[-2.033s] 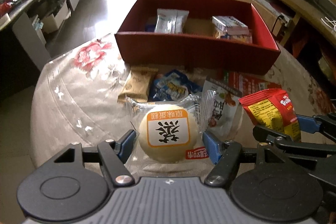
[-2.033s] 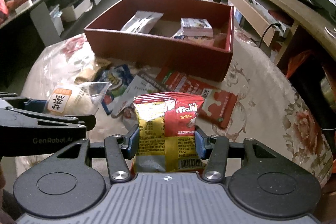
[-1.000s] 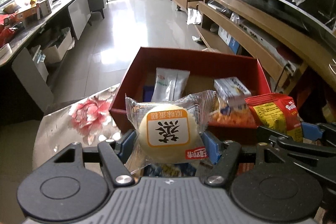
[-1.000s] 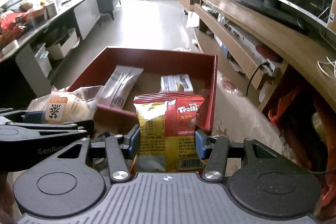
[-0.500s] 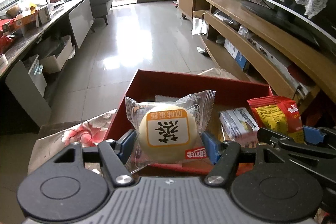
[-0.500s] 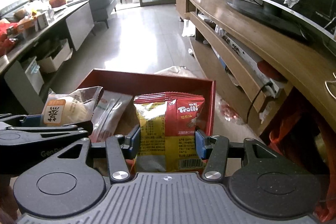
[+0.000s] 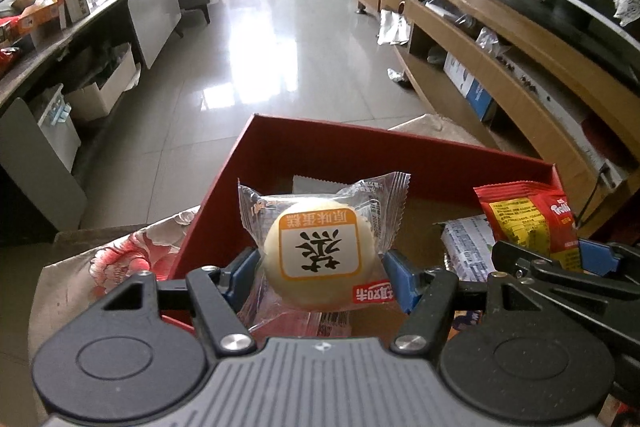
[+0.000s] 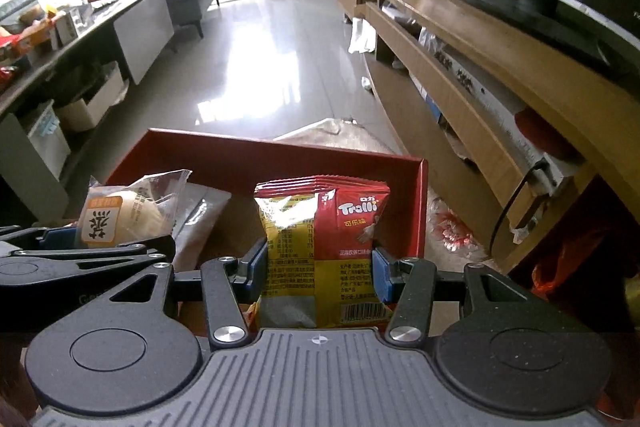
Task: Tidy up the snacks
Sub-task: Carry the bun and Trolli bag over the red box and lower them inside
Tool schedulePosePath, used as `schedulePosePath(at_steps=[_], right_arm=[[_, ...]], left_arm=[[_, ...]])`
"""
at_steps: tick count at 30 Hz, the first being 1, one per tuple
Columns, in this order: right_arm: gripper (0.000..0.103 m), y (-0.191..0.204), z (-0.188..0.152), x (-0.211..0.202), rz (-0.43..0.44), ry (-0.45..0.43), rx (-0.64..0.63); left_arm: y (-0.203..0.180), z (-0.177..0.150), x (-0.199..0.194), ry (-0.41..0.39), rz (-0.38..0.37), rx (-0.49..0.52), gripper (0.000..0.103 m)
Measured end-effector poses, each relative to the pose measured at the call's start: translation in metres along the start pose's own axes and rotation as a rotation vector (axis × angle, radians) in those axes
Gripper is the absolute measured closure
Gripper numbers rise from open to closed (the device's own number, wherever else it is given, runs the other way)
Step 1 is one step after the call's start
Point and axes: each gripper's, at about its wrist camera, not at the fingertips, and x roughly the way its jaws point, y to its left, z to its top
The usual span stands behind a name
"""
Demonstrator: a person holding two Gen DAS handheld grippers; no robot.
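Your left gripper point(image 7: 322, 273) clamps a wrapped cake point(image 7: 320, 259), your right gripper point(image 8: 318, 267) a red packet point(image 8: 324, 243), both over the box point(image 7: 400, 155)

Pale yellow round cake in clear plastic wrapper point(image 7: 320, 259), showing an orange-bordered white label with black characters and a small red tag. Red and yellow foil snack packet point(image 8: 320, 251), carrying white lettering and a barcode. Dark red cardboard box point(image 7: 360, 151), showing a brown floor inside. Beige tablecloth point(image 7: 132, 251), bearing red flower prints. Black two-finger grippers, wearing blue pads point(image 7: 400, 275), fronting grey ribbed housings.
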Motion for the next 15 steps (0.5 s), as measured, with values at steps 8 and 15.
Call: schedulePosePath(at_steps=[8, 15], right_arm=[[0.042, -0.002, -0.002, 0.019, 0.002, 0.033, -0.007], [0.032, -0.006, -0.001, 0.017, -0.021, 0.022, -0.003]], left_arm=[[-0.002, -0.002, 0.017, 0.036, 0.01, 0.003, 0.032], [-0.003, -0.001, 0.008, 0.007, 0.022, 0.02, 0.029]])
